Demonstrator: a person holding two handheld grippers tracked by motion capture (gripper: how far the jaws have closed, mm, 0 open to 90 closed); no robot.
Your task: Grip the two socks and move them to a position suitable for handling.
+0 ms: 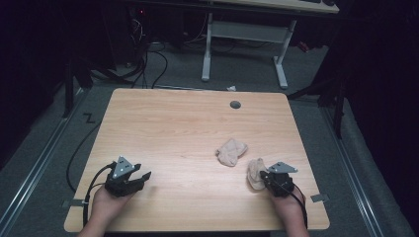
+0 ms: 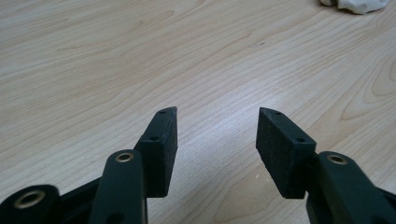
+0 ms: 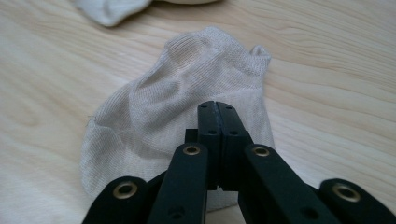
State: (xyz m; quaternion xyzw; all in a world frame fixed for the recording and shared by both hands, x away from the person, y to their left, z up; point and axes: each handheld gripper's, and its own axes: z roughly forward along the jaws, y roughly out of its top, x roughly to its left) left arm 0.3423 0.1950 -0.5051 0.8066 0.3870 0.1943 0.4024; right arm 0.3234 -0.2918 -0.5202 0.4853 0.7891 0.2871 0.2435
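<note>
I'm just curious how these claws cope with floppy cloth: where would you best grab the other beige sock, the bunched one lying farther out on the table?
Probably pinch a raised fold along the near edge of the bunched sock, coming down from above on the person's side. It lies crumpled, so its ridges stand up off the table, giving the pads something to close on. The left gripper is open and free; the right gripper is shut at the nearer sock.

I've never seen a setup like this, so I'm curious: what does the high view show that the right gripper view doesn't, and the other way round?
The high view alone takes in the whole table, the left gripper with its jaws apart, both forearms, and the desk and cables on the floor beyond. The right gripper view alone shows the ribbed knit of the near sock up close and the jaws pressed together over it. Both show the right gripper, that sock and a second sock farther off.
</note>
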